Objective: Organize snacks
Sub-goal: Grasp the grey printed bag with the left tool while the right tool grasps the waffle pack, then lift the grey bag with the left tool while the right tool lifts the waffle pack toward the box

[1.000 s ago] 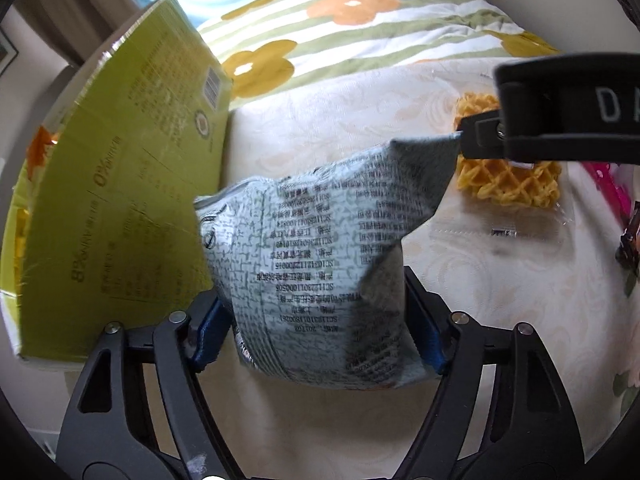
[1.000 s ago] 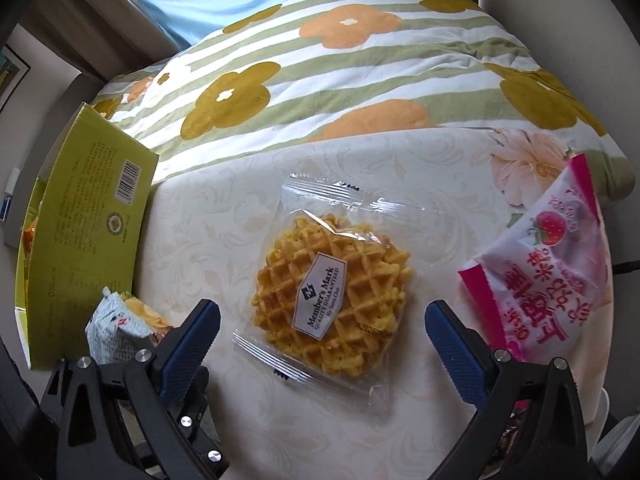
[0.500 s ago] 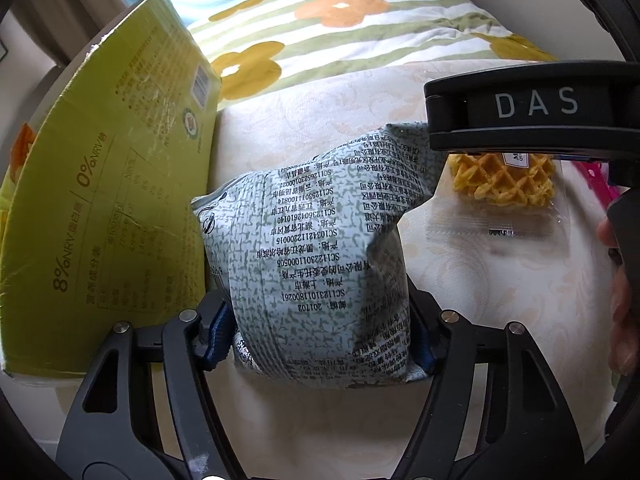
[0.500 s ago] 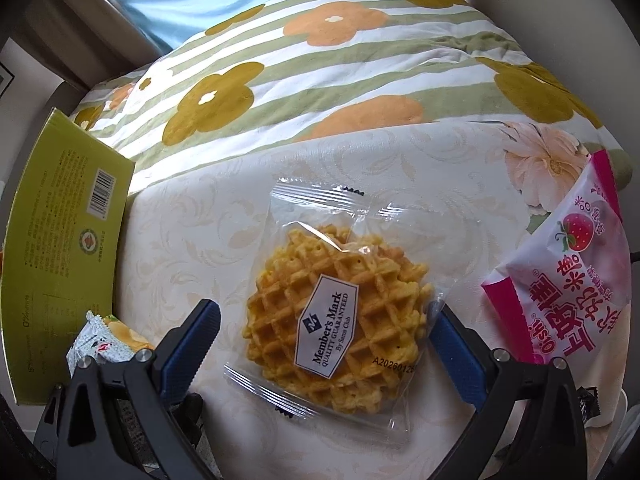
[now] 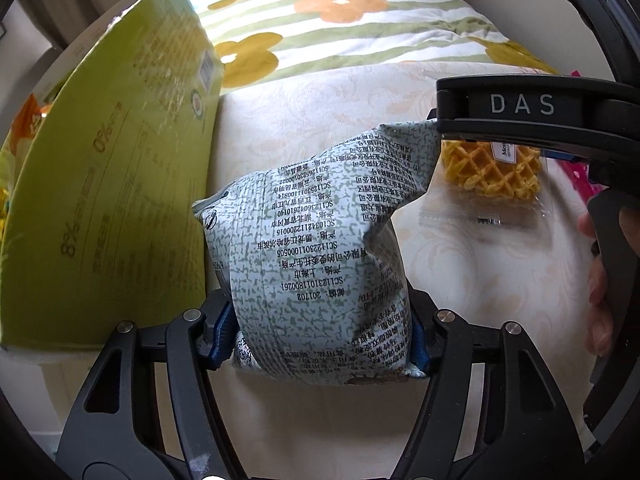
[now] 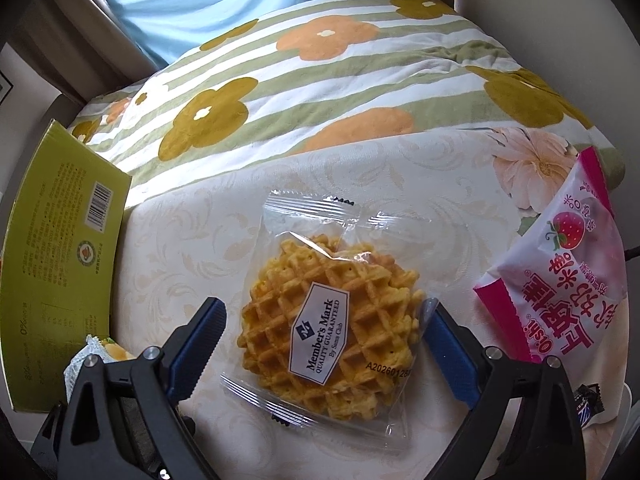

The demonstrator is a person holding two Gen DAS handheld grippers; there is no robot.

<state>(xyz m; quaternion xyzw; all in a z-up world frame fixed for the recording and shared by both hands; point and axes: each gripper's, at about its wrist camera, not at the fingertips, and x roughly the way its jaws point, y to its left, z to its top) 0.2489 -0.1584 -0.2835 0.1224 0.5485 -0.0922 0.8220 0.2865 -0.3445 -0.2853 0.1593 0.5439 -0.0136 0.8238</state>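
The left gripper [image 5: 322,334] is clamped on the grey snack bag [image 5: 320,252], its jaws having just been closing; the green box [image 5: 108,208] stands at 9 o'clock. The right gripper [image 6: 324,324] stands apart, jaws having just been narrowing around the wrapped waffle [image 6: 328,320] on the counter [image 6: 192,240], right pad touching the wrapper. The pink strawberry packet [image 6: 560,280] lies at 3 o'clock.

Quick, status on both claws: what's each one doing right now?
Left claw: shut on the grey snack bag.
Right claw: open, closing around the wrapped waffle, not yet gripping.
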